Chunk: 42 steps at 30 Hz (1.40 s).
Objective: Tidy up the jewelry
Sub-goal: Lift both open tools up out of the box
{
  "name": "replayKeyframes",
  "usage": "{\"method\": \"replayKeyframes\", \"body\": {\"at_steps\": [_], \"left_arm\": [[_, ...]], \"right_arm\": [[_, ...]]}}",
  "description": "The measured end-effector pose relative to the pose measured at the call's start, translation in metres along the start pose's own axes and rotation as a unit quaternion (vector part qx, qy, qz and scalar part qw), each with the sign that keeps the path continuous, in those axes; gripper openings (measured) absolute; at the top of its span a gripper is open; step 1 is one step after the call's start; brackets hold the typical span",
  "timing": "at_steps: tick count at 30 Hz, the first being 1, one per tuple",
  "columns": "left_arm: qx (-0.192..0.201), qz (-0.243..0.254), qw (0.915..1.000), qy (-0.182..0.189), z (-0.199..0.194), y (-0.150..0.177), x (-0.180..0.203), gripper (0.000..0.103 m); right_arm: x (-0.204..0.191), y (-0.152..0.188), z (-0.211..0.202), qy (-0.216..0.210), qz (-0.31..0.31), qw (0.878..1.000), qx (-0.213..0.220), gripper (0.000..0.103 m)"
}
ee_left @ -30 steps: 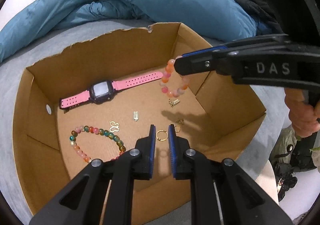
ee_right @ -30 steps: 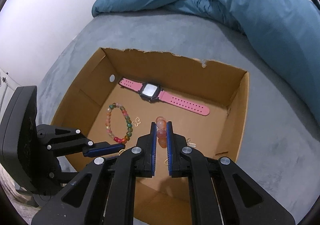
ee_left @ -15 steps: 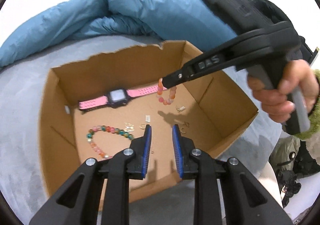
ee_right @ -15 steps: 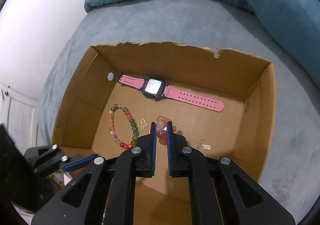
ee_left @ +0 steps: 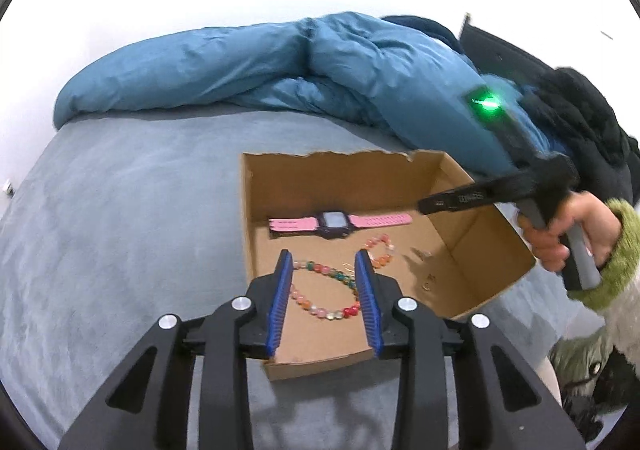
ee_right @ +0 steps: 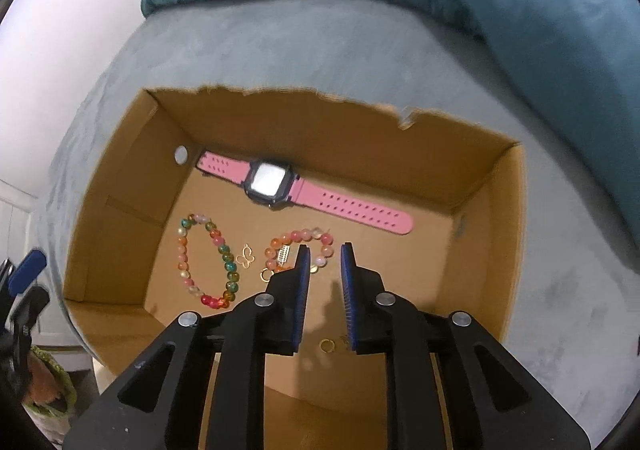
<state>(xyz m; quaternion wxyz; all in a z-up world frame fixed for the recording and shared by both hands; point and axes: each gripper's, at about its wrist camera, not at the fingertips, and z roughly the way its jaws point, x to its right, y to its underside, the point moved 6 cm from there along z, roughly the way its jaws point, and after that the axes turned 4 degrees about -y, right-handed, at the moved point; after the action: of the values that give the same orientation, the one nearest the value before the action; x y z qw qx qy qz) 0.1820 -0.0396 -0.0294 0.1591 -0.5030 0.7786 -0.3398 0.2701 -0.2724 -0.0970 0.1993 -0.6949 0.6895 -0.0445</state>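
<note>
A: Our right gripper (ee_right: 324, 250) first. What do we see between its blue pads?

B: Nothing. Its jaws have just been opening, and they stand apart over the floor of the cardboard box (ee_right: 496, 234). The orange-pink bead bracelet (ee_right: 298, 240) lies flat on the cardboard just past the tips, with no pad pressing on it.

A: And our left gripper (ee_left: 325, 256)?

B: Its jaws have also just been opening, and they hold nothing. We look between them down at the multicoloured bead bracelet (ee_left: 324, 296), which lies on the box floor.

A: What else do we find in the box?

B: In the right wrist view, a gold butterfly charm (ee_right: 245, 254) sits between the two bracelets, a small silver clasp (ee_right: 283, 254) lies inside the orange-pink loop, and a gold ring (ee_right: 327, 346) lies nearer to us. The pink watch (ee_right: 268, 187) stretches along the back wall.

A: And around the box?

B: It rests on a grey-blue bed (ee_left: 120, 209), with a blue duvet (ee_left: 280, 69) heaped behind. In the left wrist view, a hand (ee_left: 568, 230) in a green fuzzy cuff (ee_left: 618, 254) holds our right gripper.
</note>
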Motion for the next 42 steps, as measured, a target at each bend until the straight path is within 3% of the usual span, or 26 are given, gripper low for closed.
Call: {"method": "replayKeyframes", "body": {"at_steps": [9, 13, 15, 20, 24, 26, 31, 42], "left_arm": [[-0.006, -0.041, 0.999, -0.018, 0.001, 0.004, -0.026, 0.043], [-0.014, -0.06, 0.9979, -0.016, 0.006, 0.006, -0.033, 0.054], [-0.019, -0.069, 0.9974, -0.012, 0.011, 0.006, -0.034, 0.056], [-0.056, -0.081, 0.9951, 0.006, 0.031, 0.011, -0.032, 0.057], [-0.079, -0.072, 0.9943, 0.0, 0.043, 0.015, -0.024, 0.057], [-0.088, -0.067, 0.9939, -0.004, 0.047, 0.018, -0.02, 0.057], [-0.092, -0.067, 0.9934, -0.02, 0.051, 0.02, -0.017, 0.057], [-0.093, -0.064, 0.9928, -0.042, 0.05, 0.019, -0.013, 0.057]], "right_arm": [[0.027, 0.035, -0.093, 0.056, 0.04, 0.989, 0.129, 0.031], [0.039, 0.057, -0.123, 0.088, 0.078, 0.977, 0.179, 0.049], [0.044, 0.068, -0.125, 0.101, 0.097, 0.972, 0.19, 0.052], [0.056, 0.088, -0.1, 0.09, 0.154, 0.969, 0.17, 0.053], [0.064, 0.101, -0.072, 0.082, 0.176, 0.971, 0.14, 0.053], [0.067, 0.105, -0.063, 0.072, 0.182, 0.972, 0.128, 0.048], [0.061, 0.112, -0.047, 0.029, 0.178, 0.978, 0.1, 0.017], [0.047, 0.114, -0.047, 0.035, 0.154, 0.983, 0.098, 0.018]]}}
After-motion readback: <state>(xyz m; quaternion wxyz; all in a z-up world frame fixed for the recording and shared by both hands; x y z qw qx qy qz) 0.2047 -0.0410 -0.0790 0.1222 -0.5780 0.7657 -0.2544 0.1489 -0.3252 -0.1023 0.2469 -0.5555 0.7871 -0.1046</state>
